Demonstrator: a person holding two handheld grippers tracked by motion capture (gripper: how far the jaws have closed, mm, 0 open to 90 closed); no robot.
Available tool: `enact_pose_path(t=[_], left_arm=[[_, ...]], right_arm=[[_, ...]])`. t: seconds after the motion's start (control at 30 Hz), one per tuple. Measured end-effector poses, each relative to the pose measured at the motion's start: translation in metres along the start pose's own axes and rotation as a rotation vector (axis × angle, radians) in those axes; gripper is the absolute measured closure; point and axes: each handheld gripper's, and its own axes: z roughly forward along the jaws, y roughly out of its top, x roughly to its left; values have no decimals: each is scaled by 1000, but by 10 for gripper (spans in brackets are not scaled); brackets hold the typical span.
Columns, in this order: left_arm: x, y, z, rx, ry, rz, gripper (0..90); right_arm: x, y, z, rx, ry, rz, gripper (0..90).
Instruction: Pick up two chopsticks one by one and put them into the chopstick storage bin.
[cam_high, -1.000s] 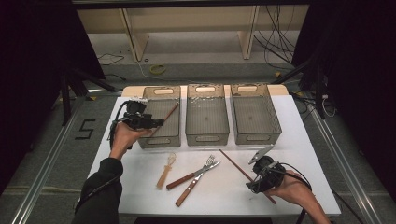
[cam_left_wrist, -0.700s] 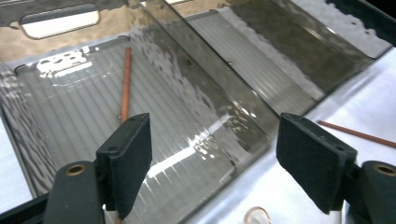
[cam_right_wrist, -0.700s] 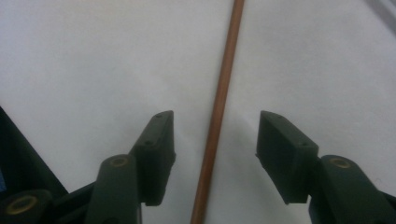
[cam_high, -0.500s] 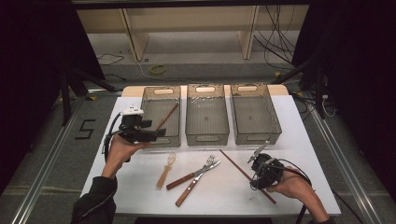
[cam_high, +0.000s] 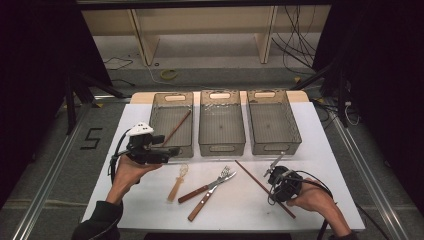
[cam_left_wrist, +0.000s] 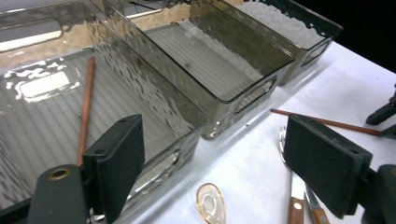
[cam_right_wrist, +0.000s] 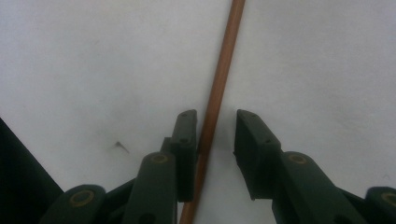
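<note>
So I'm at a white table (cam_high: 320, 150) with three smoky clear bins lined up along its far edge, and beyond that it's just a grey floor (cam_high: 55, 150), a pale wood shelf frame (cam_high: 145, 40) and a mess of cables (cam_high: 295, 45), all pretty dark at the sides. My right gripper (cam_right_wrist: 215, 140) is down near the table's near right corner with the loose chopstick (cam_right_wrist: 219, 79) lying on the bare white top right between the jaws; they've just been closing in, one pad is about touching it, but there's still a gap on the other side, so no grip yet. My left gripper (cam_left_wrist: 215, 163) hangs at the left bin's (cam_high: 170, 112) near edge, jaws spread wide with nothing in them, having just opened up. A second chopstick (cam_left_wrist: 86, 107) lies slanted in that bin. Mid-table near the front edge: a plastic spoon (cam_high: 178, 181) and two wood-handled forks (cam_high: 207, 189).
</note>
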Motion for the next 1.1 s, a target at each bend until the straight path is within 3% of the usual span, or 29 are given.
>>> enact_pose_path(t=[0.47, 0.97, 1.1], left_arm=[[-12, -14, 9, 59, -12, 22, 191], [-16, -18, 10, 73, -10, 41, 195], [-17, -18, 12, 77, -13, 45, 196]], right_arm=[[2, 3, 3, 35, -10, -20, 774], [-1, 9, 4, 77, -12, -8, 845], [-2, 8, 3, 66, -13, -13, 847]])
